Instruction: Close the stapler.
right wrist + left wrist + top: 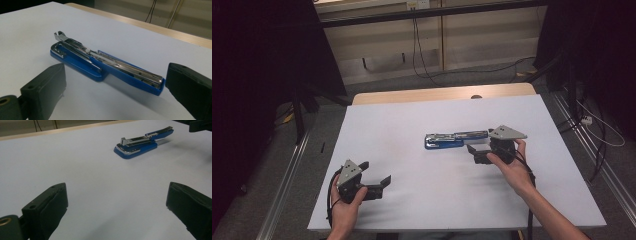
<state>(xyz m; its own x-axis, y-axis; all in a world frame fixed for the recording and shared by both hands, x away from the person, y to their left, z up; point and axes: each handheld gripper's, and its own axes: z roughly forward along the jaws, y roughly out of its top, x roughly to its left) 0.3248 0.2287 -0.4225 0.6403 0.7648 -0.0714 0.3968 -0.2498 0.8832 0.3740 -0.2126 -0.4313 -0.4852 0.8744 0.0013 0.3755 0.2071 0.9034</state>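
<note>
A blue stapler (452, 139) lay swung open near the middle of the white table (412, 120), its metal magazine showing along the top and its base flat on the surface. The right gripper (479, 150) was held low just beside the stapler's right end, jaws spread wide and gripping nothing — in the right gripper view the stapler (105, 65) stretched across the gap between the two black jaws, its open end close to the right-hand jaw, though contact could not be told. The left gripper (379, 182) sat well apart, near the table's front left corner, in the person's left hand (344, 207); its jaws were also parted and empty. From the left gripper view the stapler (140, 145) lay far off across the bare table top, beyond both jaws.
</note>
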